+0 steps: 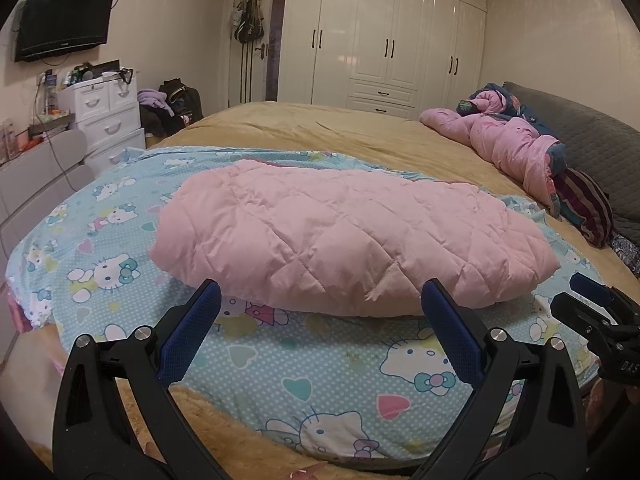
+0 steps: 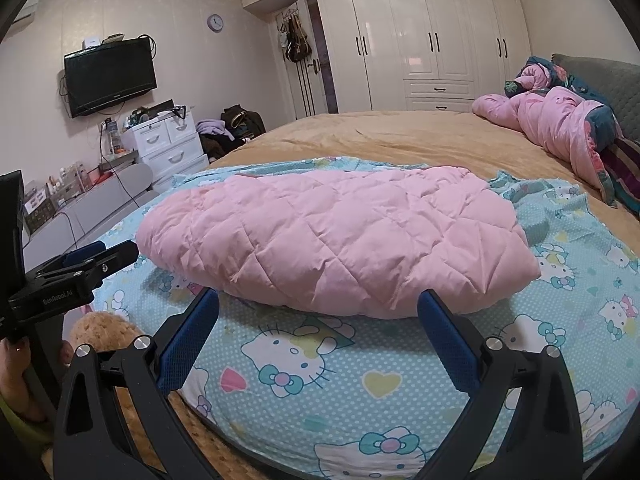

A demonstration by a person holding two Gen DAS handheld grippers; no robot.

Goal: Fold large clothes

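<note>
A pink quilted garment (image 1: 344,236) (image 2: 332,240) lies folded in a puffy bundle on a blue cartoon-cat sheet (image 1: 280,364) (image 2: 320,376) spread over the bed. My left gripper (image 1: 320,296) is open, its blue-padded fingers just short of the bundle's near edge, holding nothing. My right gripper (image 2: 318,300) is also open and empty, at the near edge of the same bundle. In the left wrist view the right gripper (image 1: 592,300) shows at the right edge. In the right wrist view the left gripper (image 2: 96,256) shows at the left, held by a hand (image 2: 16,376).
The tan bedspread (image 1: 320,128) stretches behind the sheet. A crumpled pink duvet (image 1: 508,144) and grey headboard (image 1: 592,140) lie at the far right. White drawers (image 1: 108,116), a wall TV (image 1: 64,16) and a clothes pile (image 1: 172,104) stand left; white wardrobes (image 1: 392,40) behind.
</note>
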